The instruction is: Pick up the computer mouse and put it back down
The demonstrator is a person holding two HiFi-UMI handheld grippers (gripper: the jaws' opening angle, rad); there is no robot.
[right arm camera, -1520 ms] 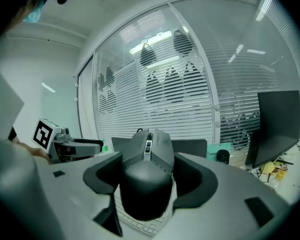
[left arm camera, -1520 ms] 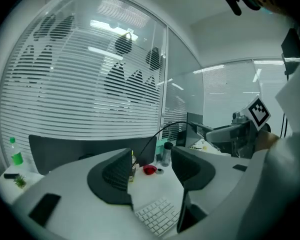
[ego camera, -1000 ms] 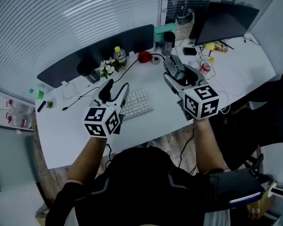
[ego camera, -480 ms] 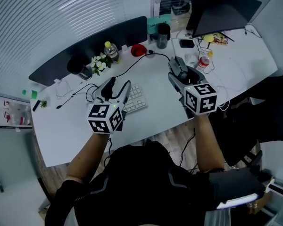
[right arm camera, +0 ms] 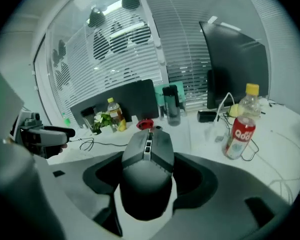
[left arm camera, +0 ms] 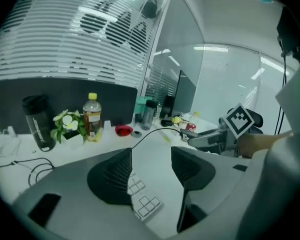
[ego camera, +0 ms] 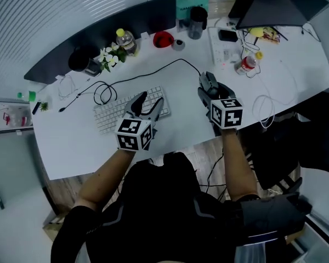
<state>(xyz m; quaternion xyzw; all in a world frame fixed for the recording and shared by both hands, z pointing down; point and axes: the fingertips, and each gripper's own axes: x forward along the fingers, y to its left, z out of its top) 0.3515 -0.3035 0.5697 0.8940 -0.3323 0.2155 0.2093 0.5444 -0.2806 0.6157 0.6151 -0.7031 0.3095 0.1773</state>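
Right claw point(ego camera: 209, 90) pinches the mouse point(right arm camera: 149, 154) over bare bench point(ego camera: 182, 122) near its front edge. Left claw point(left arm camera: 150, 166), spread, hangs above the keyboard point(ego camera: 111, 114), at its right end.

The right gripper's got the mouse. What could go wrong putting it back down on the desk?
1. A cable seems to run from the computer mouse across the desk and ends in loops. It could tug the mouse askew on release.
2. The right gripper clamps only the mouse's sides, so a hard landing might shift it.
3. The left gripper, open and empty, hangs over the keyboard and may bump keys.
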